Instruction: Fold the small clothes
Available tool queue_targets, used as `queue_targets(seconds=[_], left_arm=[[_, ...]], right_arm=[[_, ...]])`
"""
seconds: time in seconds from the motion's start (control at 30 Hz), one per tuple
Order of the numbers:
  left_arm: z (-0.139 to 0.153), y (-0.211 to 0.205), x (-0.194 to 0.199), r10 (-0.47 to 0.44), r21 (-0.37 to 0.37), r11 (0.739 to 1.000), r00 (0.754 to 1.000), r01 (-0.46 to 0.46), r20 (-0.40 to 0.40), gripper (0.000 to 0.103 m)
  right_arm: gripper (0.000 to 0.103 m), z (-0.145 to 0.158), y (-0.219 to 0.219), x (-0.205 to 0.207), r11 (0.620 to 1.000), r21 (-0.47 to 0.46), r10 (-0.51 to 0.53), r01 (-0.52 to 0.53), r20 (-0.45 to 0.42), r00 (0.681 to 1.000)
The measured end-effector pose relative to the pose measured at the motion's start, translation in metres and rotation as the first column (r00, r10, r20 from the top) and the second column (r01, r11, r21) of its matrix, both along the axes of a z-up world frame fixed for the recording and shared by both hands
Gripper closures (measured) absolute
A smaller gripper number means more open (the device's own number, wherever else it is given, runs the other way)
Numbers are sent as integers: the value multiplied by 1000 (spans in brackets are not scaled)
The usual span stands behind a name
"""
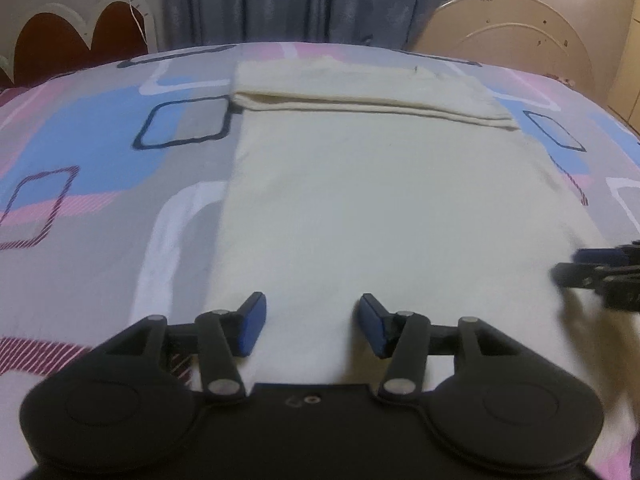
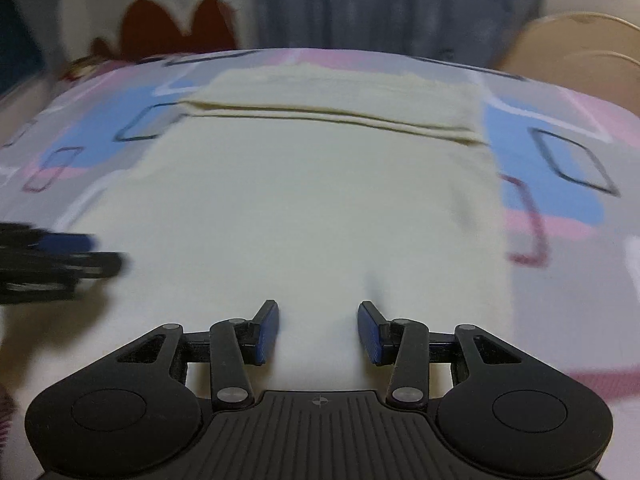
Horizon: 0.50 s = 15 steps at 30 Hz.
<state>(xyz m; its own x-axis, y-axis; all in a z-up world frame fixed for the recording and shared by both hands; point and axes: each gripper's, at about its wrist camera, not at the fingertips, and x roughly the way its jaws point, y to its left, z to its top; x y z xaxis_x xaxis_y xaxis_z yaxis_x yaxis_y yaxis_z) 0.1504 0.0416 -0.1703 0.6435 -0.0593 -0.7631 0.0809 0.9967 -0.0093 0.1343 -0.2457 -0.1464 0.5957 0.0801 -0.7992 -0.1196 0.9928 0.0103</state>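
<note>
**Clearly soft cloth, half folded, waiting for a corner pinch**

Clearly the cream garment point(image 1: 360, 200) is light, limp knit: it will drape and crease rather than hold shape, and probably slide little on the bedding. It lies flat in the middle of the patterned bedspread point(image 1: 100, 184), its far end already doubled back into a thick band point(image 1: 360, 98). The near corners look the sensible places to pinch, one per side.

The left gripper point(image 1: 310, 328) hovers over the near left part with jaws apart, nothing between them; the right gripper point(image 2: 318, 330) does likewise over the near right part.

Beyond the bed hang grey-blue curtains point(image 1: 280, 0), with a scalloped red headboard point(image 1: 80, 40) far left and a beige arched board point(image 1: 520, 32) far right.
</note>
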Motion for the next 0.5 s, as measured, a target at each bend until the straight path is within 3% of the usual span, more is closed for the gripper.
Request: queue_targets(seconds=[0.1,0.23,0.5], left_arm=[[5,3,-10,-1,-7,1000,1000,1,-7,53],[19,4,-29,-4,-53,999,1000,4,11,40],[16,-11,-58,-64,-39,997,998,65,8,39]], right_arm=[[60,5,-3,-9,999,-19,-45,45,-8,999],[60,22,11,-30,995,69,-68,67,8,998],[60,24,67,-68,997,80,-11,11,3,1000]])
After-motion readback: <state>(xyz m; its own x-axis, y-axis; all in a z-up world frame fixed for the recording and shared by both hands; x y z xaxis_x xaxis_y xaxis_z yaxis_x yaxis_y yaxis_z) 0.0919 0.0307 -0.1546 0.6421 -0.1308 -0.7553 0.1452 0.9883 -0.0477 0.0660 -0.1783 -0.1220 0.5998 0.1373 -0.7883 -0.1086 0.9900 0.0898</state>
